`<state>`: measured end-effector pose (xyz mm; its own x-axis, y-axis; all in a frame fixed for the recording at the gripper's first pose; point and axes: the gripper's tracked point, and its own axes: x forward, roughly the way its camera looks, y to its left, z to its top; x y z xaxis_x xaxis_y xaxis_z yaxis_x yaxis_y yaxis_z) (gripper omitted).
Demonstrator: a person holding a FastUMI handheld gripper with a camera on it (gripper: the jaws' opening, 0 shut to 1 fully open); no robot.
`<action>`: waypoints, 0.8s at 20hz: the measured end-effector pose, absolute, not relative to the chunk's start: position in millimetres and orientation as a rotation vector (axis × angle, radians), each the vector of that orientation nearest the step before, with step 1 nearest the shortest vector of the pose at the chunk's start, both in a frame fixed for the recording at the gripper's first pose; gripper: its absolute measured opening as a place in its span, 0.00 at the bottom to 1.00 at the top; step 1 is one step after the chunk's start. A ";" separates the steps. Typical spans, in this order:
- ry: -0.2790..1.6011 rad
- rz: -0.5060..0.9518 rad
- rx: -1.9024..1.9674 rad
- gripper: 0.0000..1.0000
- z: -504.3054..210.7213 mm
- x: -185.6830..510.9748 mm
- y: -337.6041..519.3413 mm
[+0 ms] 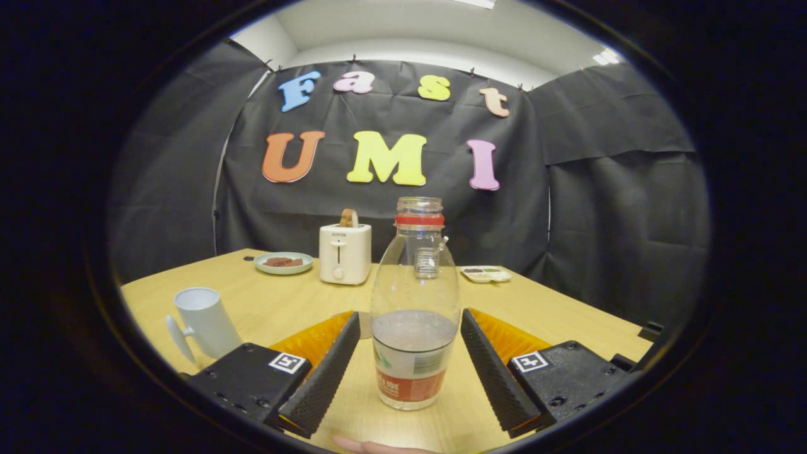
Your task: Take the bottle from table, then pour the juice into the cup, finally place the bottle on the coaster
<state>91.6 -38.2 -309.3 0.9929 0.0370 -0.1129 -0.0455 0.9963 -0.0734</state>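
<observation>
Clear plastic bottle (414, 309) stands upright between our gripper's (410, 359) wide-spread fingers, neither touching it; the white cup (205, 321) sits at ten o'clock.

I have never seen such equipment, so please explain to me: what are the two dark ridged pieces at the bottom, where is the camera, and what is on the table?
The camera rides on a hand-held gripper and looks forward along its two fingers. They stand open, with a clear bottle upright between them, not yet gripped. It has no cap and holds a little liquid. Beside the left finger stands a white cup. Farther back on the wooden table are a white toaster with bread in it, a plate of food and a small tray. A fingertip shows near the camera.
</observation>
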 end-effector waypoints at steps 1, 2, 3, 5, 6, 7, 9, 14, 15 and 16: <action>0.115 0.039 -0.072 1.00 -310.6 97.1 -37.9; 0.119 0.033 -0.066 1.00 -312.6 102.3 -38.5; 0.117 0.017 -0.054 1.00 -313.1 105.9 -41.5; 0.111 0.019 -0.043 1.00 -311.8 113.4 -40.4; 0.147 0.028 -0.031 0.95 -323.3 115.8 -38.2; 0.163 0.027 -0.017 0.90 -326.4 116.9 -40.4; 0.161 0.041 -0.012 0.84 -320.9 116.3 -40.7; 0.148 0.030 -0.086 0.81 -294.8 106.0 -43.5; 0.137 0.028 -0.107 0.81 -286.3 103.0 -44.8; 0.133 0.030 -0.139 0.81 -278.4 100.6 -43.2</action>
